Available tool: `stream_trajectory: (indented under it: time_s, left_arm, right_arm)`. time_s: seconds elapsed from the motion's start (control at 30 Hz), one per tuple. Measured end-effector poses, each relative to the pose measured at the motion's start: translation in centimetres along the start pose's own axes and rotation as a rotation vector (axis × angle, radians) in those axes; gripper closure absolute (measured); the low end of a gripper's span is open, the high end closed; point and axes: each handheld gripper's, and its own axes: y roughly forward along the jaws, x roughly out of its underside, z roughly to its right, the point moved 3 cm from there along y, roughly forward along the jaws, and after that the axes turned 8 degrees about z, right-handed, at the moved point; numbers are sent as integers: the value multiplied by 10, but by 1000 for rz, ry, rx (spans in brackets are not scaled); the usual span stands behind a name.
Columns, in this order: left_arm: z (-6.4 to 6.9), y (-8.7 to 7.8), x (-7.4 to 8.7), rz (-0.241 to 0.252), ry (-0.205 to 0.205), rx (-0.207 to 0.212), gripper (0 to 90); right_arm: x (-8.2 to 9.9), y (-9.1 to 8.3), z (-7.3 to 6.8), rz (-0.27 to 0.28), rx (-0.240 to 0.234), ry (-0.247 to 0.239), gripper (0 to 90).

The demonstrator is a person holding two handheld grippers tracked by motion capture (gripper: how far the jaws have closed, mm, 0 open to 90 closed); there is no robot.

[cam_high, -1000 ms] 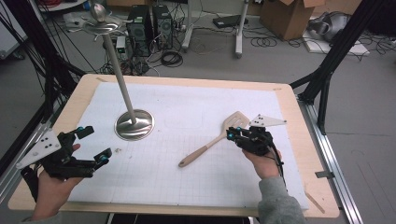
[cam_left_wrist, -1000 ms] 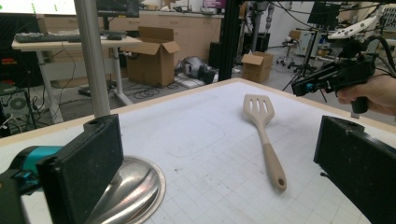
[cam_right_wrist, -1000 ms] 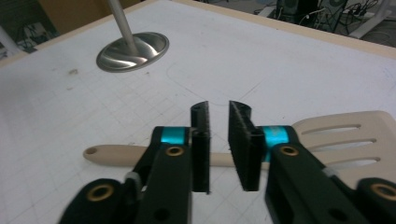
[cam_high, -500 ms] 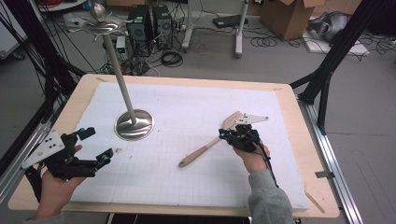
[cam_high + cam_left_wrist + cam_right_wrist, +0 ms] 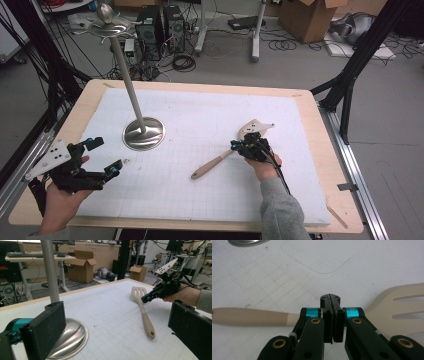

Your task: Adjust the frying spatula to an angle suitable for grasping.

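- Right gripper [image 5: 331,305]: jaws pressed together, empty, over the spatula [image 5: 225,156] neck, seemingly to press it down.
- Left gripper [image 5: 102,157]: jaws spread, holding nothing, waiting near the stand [image 5: 144,132].

Black right gripper [image 5: 331,305] with teal bands, brass screws; grey sleeve [image 5: 281,210].

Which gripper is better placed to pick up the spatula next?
Right. The right gripper sits directly over the spatula neck, jaws shut, so it must open first. The left gripper stands open, far off beside the metal stand.
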Motion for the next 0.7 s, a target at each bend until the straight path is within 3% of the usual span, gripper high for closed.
stream_trajectory:
  time_s: [0.1,0.2,0.43,0.7]
  left_arm:
    - [0,0,1,-5,2,0,19]
    - [0,1,2,-6,-2,-1,19]
    - [1,2,3,-12,-6,11,19]
    - [2,3,4,-18,-5,16,19]
  right_arm:
    - [2,5,2,-4,-2,8,899]
    - [5,11,4,-17,7,46,900]
    - [8,25,6,-41,35,56,900]
    - [9,27,10,-37,48,73,900]
